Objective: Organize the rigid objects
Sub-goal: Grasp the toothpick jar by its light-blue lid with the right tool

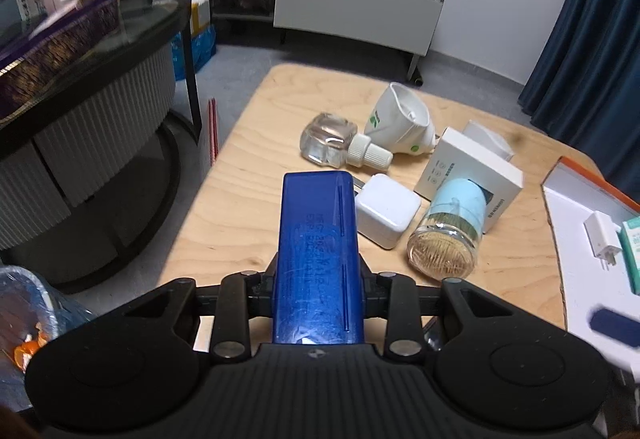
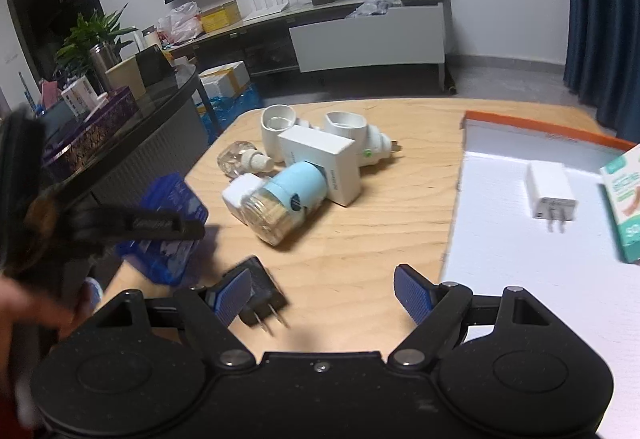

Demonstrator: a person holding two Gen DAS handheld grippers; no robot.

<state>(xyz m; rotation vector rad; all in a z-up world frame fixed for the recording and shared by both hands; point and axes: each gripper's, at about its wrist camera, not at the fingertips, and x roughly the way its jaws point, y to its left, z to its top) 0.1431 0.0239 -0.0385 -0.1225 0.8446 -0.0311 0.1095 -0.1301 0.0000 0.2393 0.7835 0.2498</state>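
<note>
Left hand-held gripper has its jaws clamped tight on a blue translucent box, which sticks out forward above the near edge of the wooden surface. Over on the other side, the right hand-held gripper stands wide apart with nothing between its blue pads; a black plug adapter lies on the wood just by its left pad (whether they touch I cannot tell). Mid-surface sits a cluster: a clear glass bottle with a white ribbed cap, a white cube charger, a toothpick jar with a pale blue lid tipped on its side, a white carton and a white plug-in heater. To the right, an orange-edged white tray holds a white charger and a teal-and-white box.
</note>
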